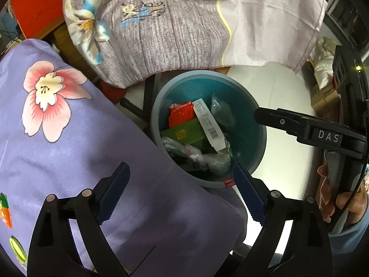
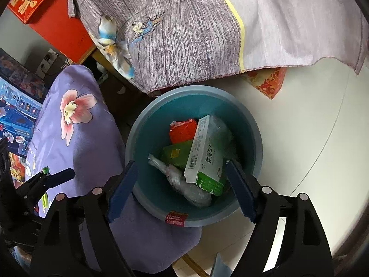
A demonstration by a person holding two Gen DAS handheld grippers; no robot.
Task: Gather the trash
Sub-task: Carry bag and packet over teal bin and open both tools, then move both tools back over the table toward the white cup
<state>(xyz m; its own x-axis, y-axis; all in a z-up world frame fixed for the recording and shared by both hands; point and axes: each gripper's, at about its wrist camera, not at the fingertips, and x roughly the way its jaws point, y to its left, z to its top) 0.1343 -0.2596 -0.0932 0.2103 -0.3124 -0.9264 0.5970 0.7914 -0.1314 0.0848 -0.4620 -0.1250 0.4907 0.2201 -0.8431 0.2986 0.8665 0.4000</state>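
A: How do the 2 claws stand?
B: The left gripper [image 1: 182,184] and right gripper [image 2: 182,188] both gape apart, nothing between their blue pads.
A: And the trash?
B: Just beyond them, inside the round teal plastic bin [image 2: 244,124]: a white-and-green carton [image 2: 205,159], a red wrapper [image 2: 182,129], a clear crumpled bag [image 2: 184,184]. Farther off hangs a grey striped cloth [image 2: 184,34].

Both wrist views above bin [image 1: 251,161]

Left hand-held gripper [image 1: 182,184] is being pointed steeply down, jaws spread wide, nothing between the blue pads. Right hand-held gripper [image 2: 182,189] likewise is being held open, empty, gripped by a hand [image 1: 339,196].
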